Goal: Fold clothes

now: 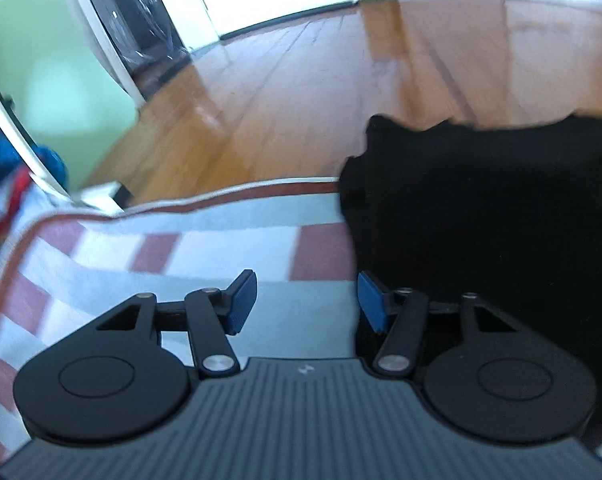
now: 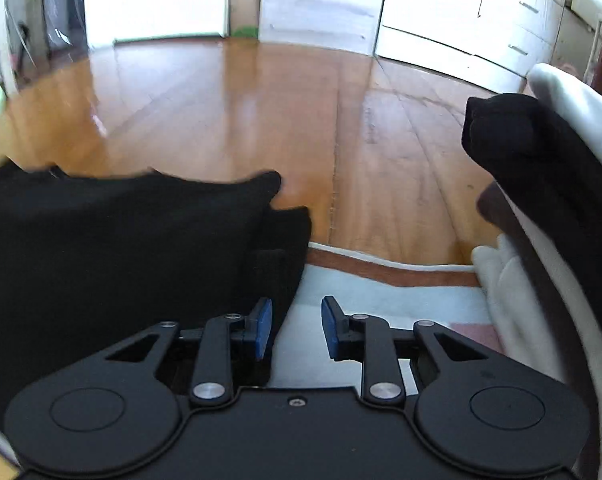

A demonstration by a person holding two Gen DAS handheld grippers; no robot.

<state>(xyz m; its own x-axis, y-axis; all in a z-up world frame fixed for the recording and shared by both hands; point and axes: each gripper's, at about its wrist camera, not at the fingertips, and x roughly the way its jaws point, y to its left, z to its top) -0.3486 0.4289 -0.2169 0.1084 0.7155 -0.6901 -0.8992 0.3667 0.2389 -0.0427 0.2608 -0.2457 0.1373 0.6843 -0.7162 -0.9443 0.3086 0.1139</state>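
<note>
While both cameras look low across a checked cloth (image 1: 205, 240) of pale blue, white and dusty red squares with a brown border, the black garment (image 1: 481, 216) lies on it between the two grippers. At the far left of the left wrist view, blurred blue and red fabric (image 1: 9, 184) sits beside a white curved edge, with a green wall (image 1: 49, 80) behind and a glossy wooden floor (image 1: 341, 80) stretching off to bright doorways. The left gripper (image 1: 307, 302) has its blue-padded fingers (image 1: 243, 300) spread wide apart with nothing between them; its left finger is over the checked cloth, its right finger at the black garment's left edge, though contact cannot be judged through the blur.

From the right wrist view, the black garment (image 2: 121, 248) fills the left side, its far edge lumpy and its right end folded into a layered flap near the cloth border (image 2: 381, 270). The right gripper (image 2: 296, 328) is likewise parted, more narrowly, and empty, its left finger just beside the garment's right edge, its right one over pale cloth. Further right, a second dark piece (image 2: 521, 144) drapes over a whitish padded form (image 2: 573, 120), well apart from the garment. White drawers (image 2: 481, 12) stand beyond the floor.
</note>
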